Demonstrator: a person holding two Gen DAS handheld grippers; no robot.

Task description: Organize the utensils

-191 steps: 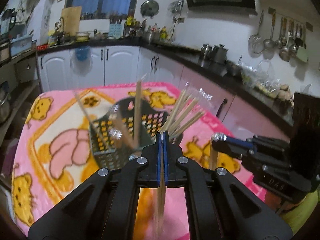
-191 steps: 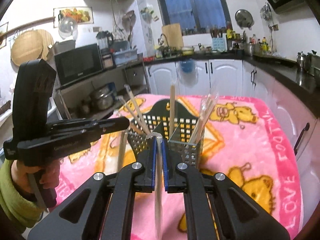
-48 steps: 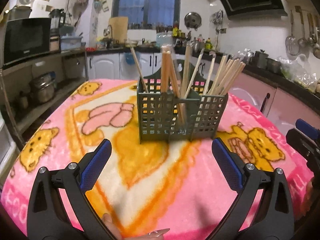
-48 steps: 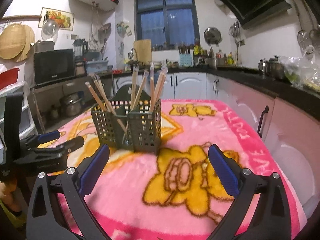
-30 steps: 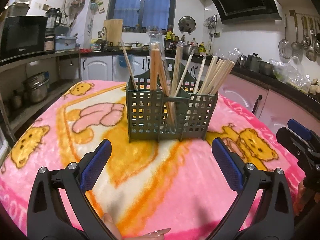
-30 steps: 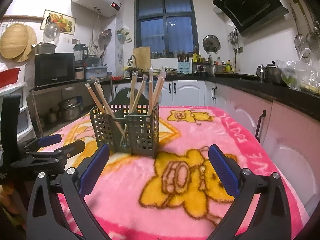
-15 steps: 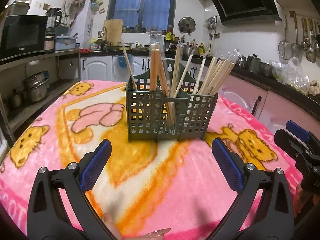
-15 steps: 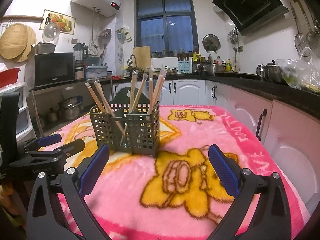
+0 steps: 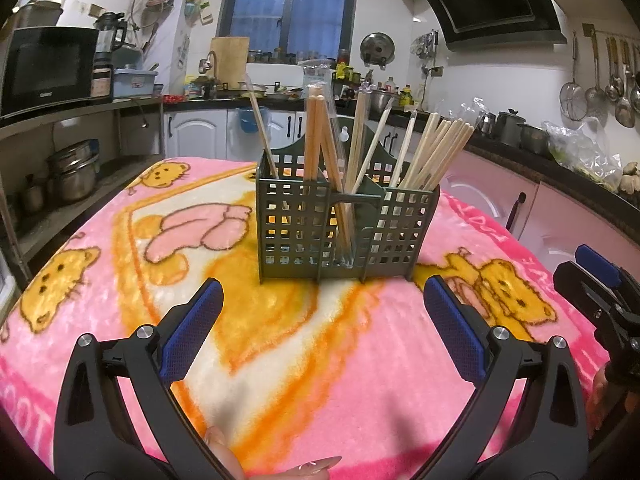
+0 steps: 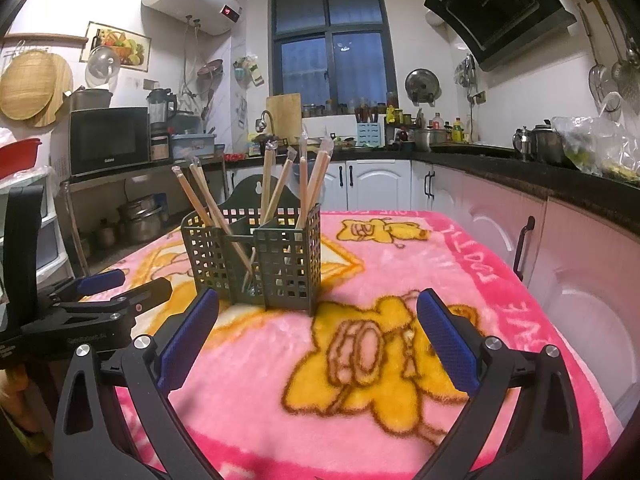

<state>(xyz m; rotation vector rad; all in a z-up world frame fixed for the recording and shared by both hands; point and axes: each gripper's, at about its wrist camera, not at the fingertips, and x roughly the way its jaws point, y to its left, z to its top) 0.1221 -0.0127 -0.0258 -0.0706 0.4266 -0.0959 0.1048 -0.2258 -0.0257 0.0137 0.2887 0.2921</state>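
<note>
A dark green slotted utensil caddy (image 9: 396,228) stands upright on the pink cartoon blanket (image 9: 120,240), also in the right wrist view (image 10: 288,252). Several wooden chopsticks (image 9: 436,152) lean in its compartments, some in clear sleeves (image 10: 316,176). My left gripper (image 9: 322,332) is open and empty, held back from the caddy's front. My right gripper (image 10: 316,332) is open and empty, also short of the caddy. The left gripper shows at the left in the right wrist view (image 10: 108,288); the right gripper shows at the right edge in the left wrist view (image 9: 596,276).
The blanket covers the table; its right edge drops off toward pink cabinets (image 10: 580,280). Shelves with pots (image 9: 72,176) and a microwave (image 10: 108,140) stand to the left. Kitchen counter and sink (image 10: 360,148) run along the back.
Both grippers, shut on chopsticks over the caddy 6.4 s ago, have since opened and pulled back. Over the last second almost nothing has moved.
</note>
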